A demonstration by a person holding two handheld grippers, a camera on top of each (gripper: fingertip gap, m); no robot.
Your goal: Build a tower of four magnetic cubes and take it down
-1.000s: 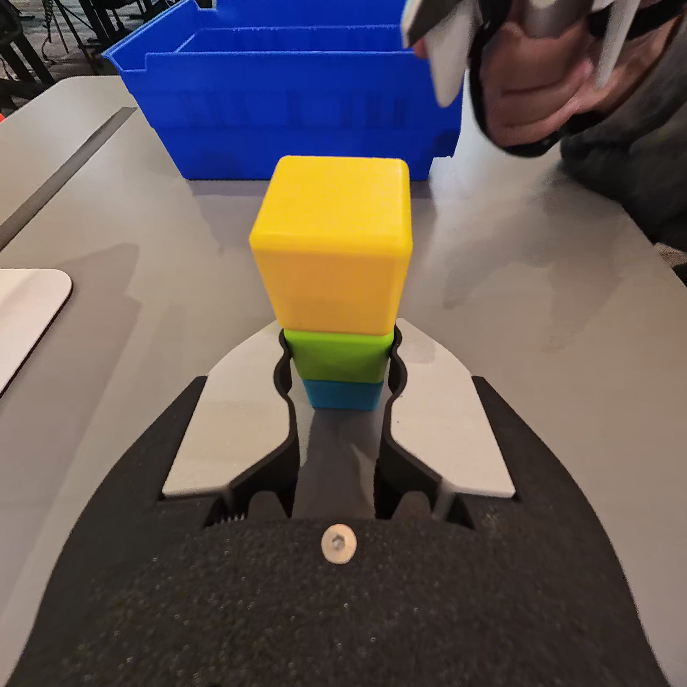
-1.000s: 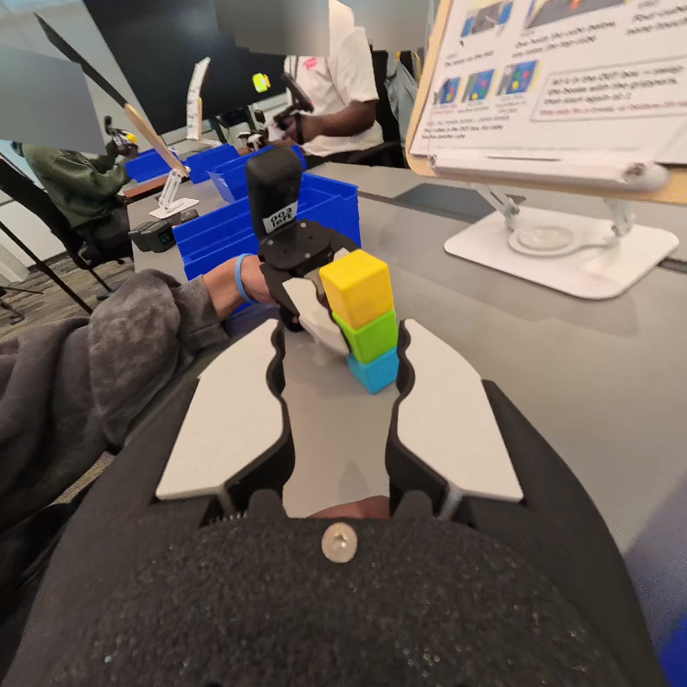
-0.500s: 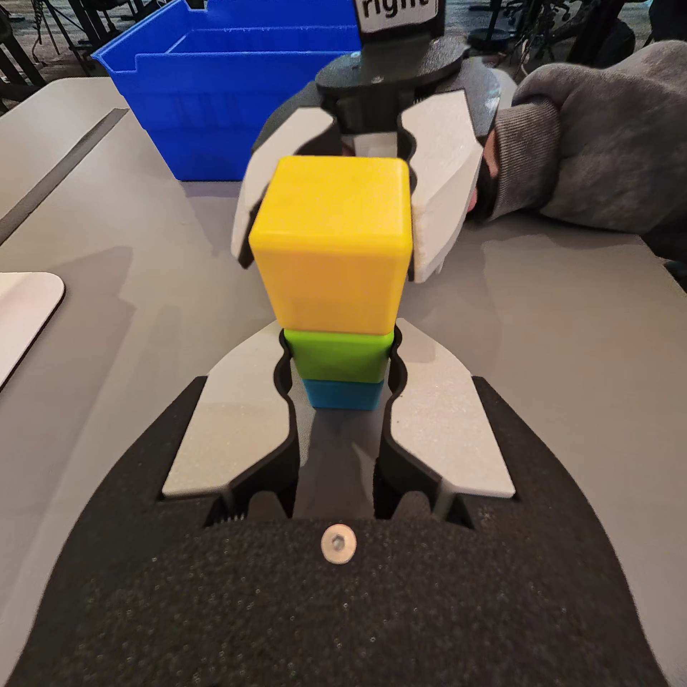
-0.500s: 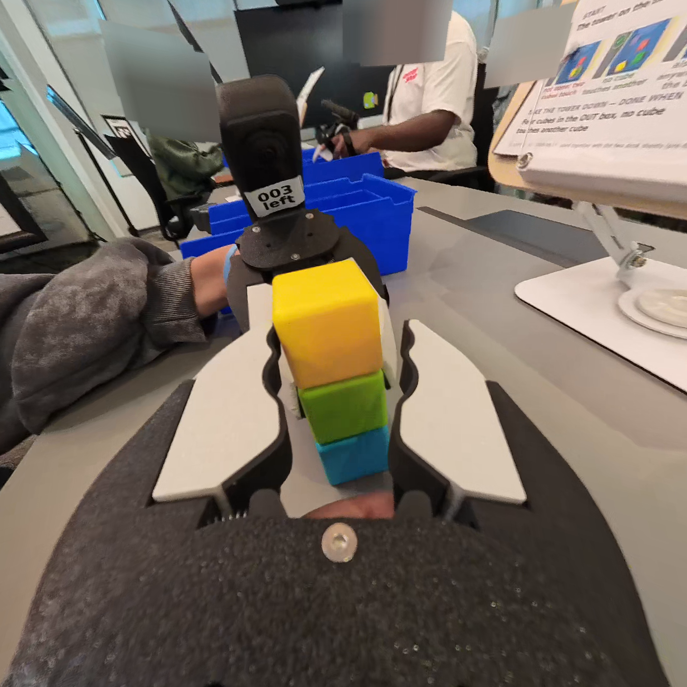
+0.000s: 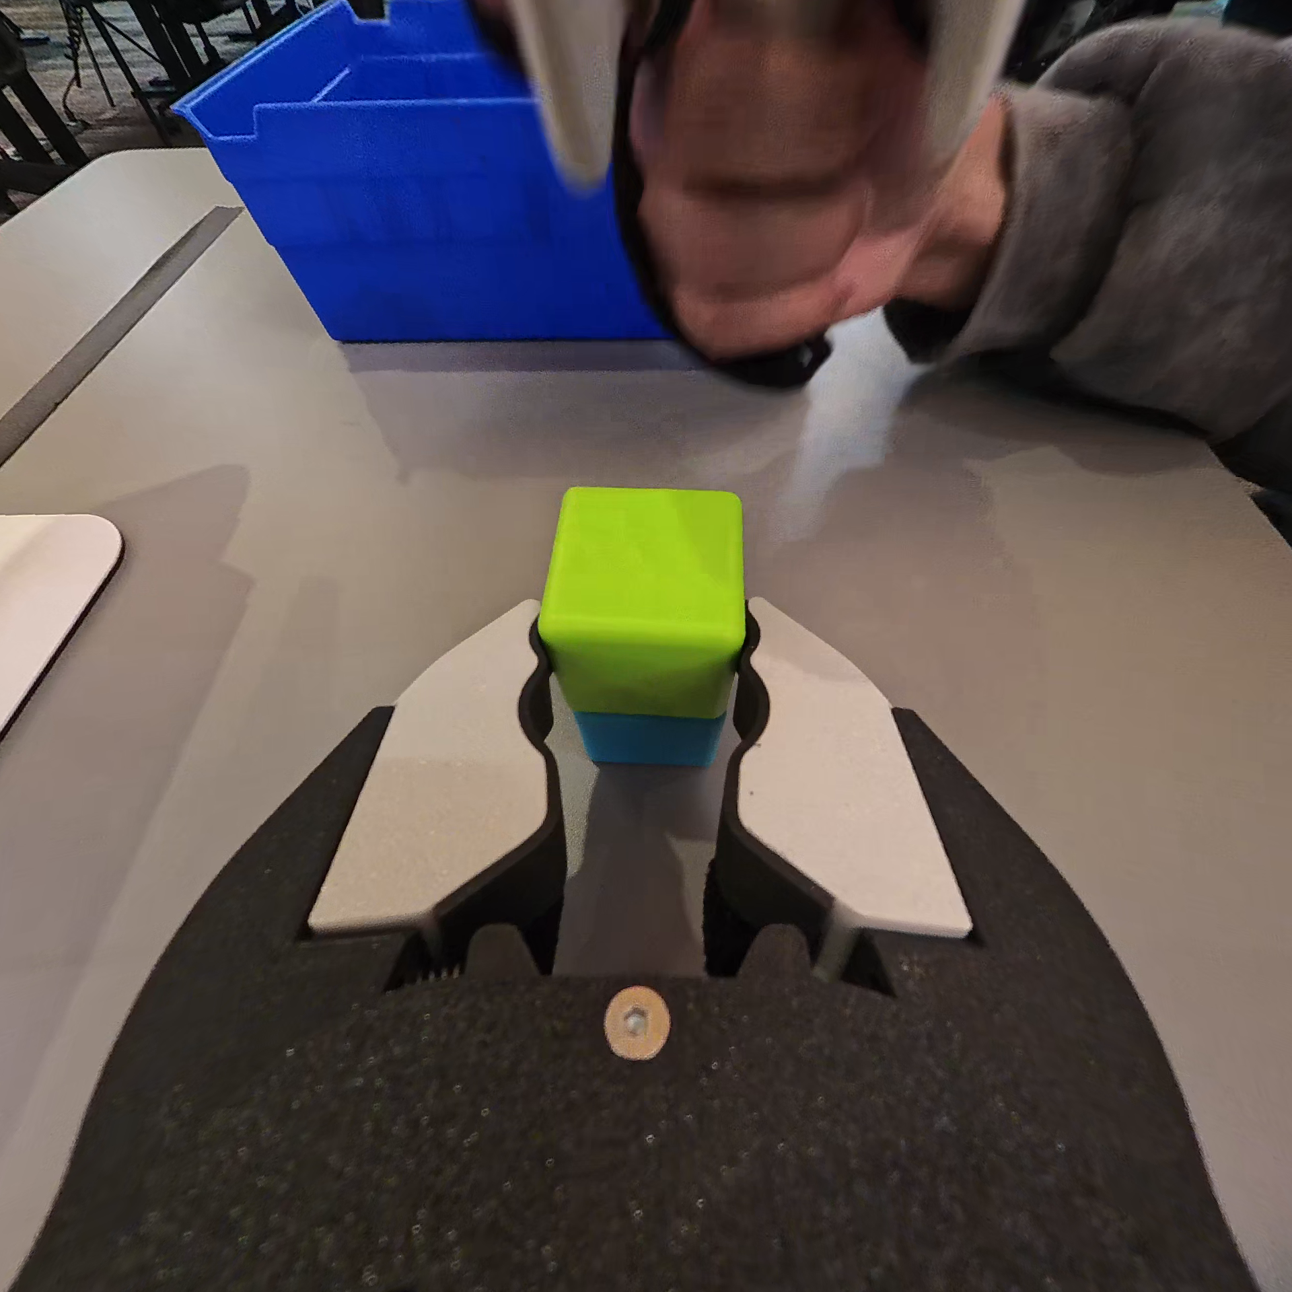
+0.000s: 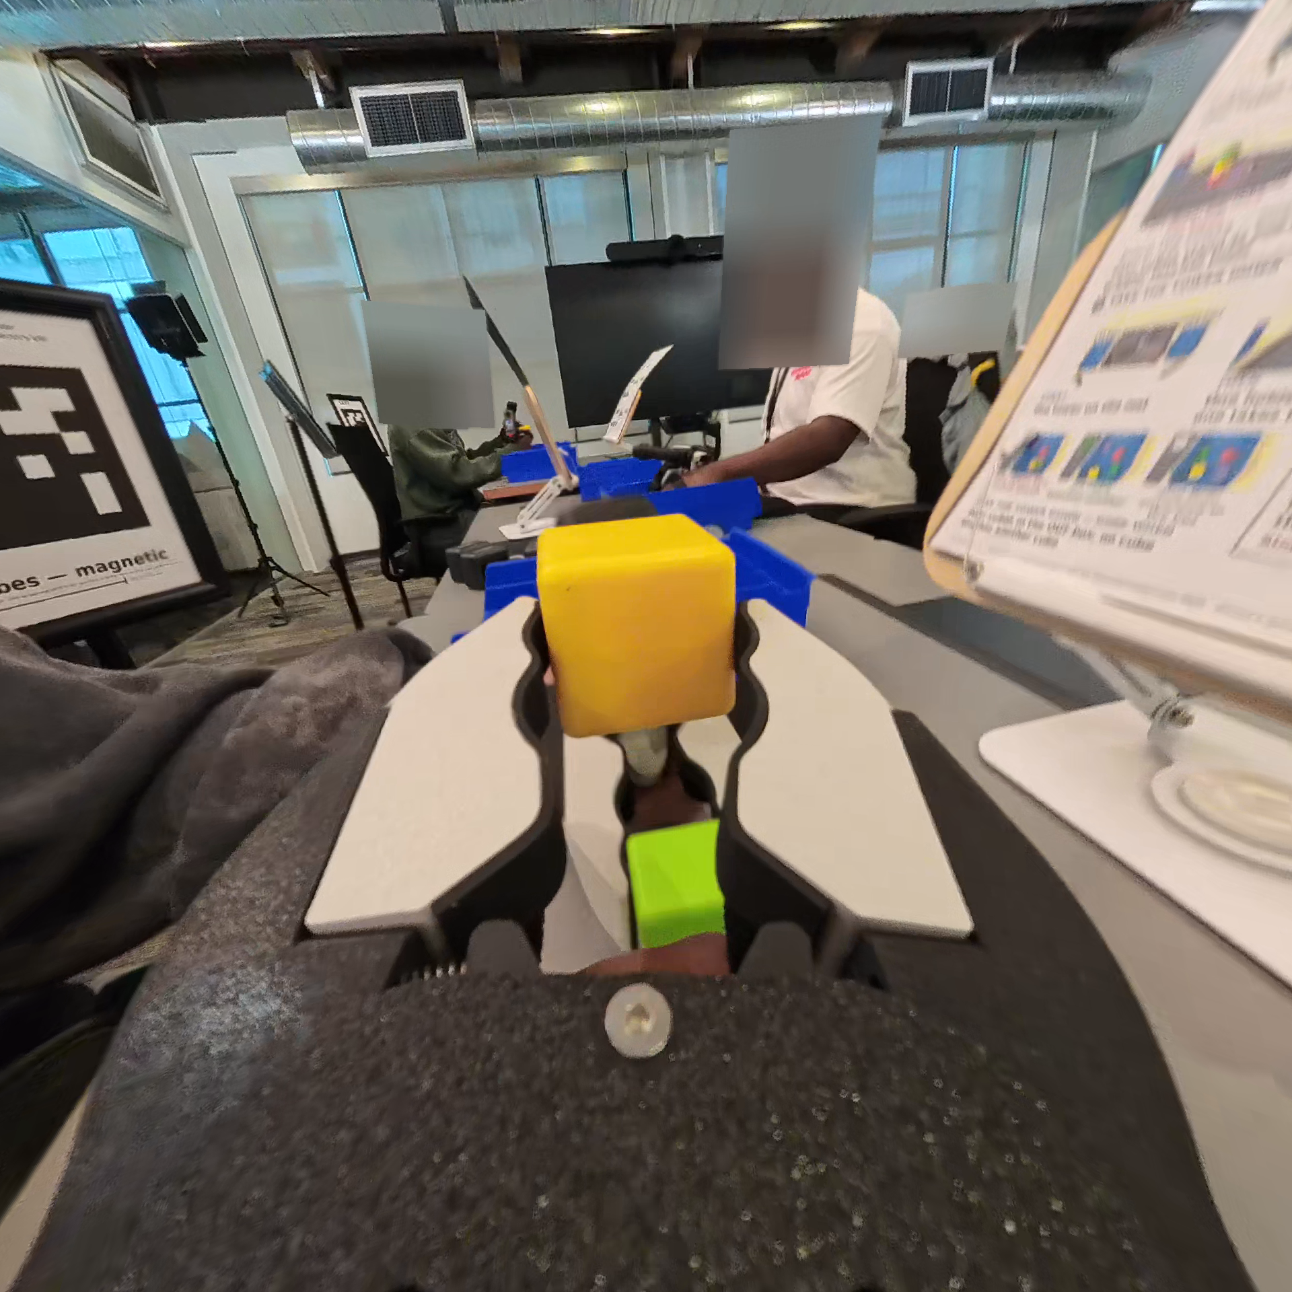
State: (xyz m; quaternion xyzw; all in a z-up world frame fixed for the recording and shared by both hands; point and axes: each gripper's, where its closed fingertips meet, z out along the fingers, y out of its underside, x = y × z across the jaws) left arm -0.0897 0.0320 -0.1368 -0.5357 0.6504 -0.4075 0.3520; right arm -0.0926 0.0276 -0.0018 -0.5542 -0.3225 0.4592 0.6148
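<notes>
On the grey table (image 5: 979,629) the left gripper (image 5: 643,650) clamps the green cube (image 5: 643,594) atop the blue cube (image 5: 647,742), while the right gripper (image 6: 637,629), probably at 12 o'clock, pinches the yellow cube (image 6: 636,622), so lift straight, brace firmly.

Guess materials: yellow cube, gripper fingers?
Yellow cube: likely hard plastic, matte, uniform colour with rounded edges and a soft sheen. Right gripper fingers: pale grey faces with a fine grainy texture over black, wavy-edged backing, probably also plastic.
</notes>
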